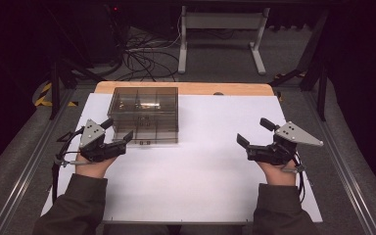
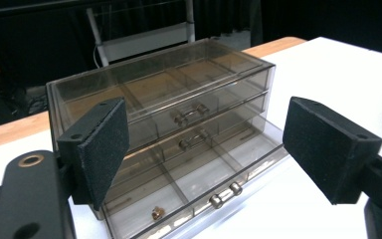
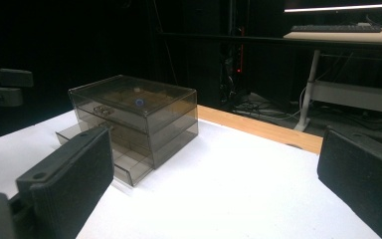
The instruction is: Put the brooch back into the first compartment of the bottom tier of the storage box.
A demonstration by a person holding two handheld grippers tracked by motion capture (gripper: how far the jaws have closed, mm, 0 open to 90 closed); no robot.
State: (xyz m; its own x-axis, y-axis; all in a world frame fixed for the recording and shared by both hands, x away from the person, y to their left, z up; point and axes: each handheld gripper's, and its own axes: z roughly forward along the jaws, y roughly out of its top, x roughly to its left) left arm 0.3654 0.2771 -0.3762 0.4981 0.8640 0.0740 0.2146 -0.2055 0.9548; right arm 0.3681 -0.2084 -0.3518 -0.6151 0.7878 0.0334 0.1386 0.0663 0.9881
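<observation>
A smoky clear box of three drawers (image 1: 144,115) stands on the white table sheet (image 1: 200,166), left of the middle and towards the back. Its bottom drawer (image 2: 194,194) is pulled out a little, and a small brass piece (image 2: 156,213) lies in it. Just in front of the box's near left corner, my left gripper (image 1: 118,130) is open with nothing between its pads (image 2: 104,149). My right gripper (image 1: 253,131) is open and empty at the right, well away from the box (image 3: 134,114). A small blue dot (image 3: 139,102) shows in the top drawer.
A wooden table edge (image 1: 186,88) runs behind the sheet. Beyond it are a white desk frame (image 1: 223,36) and loose cables (image 1: 142,56) on the floor. Metal rails (image 1: 345,166) flank the table. A keyboard (image 3: 335,28) lies on a far desk.
</observation>
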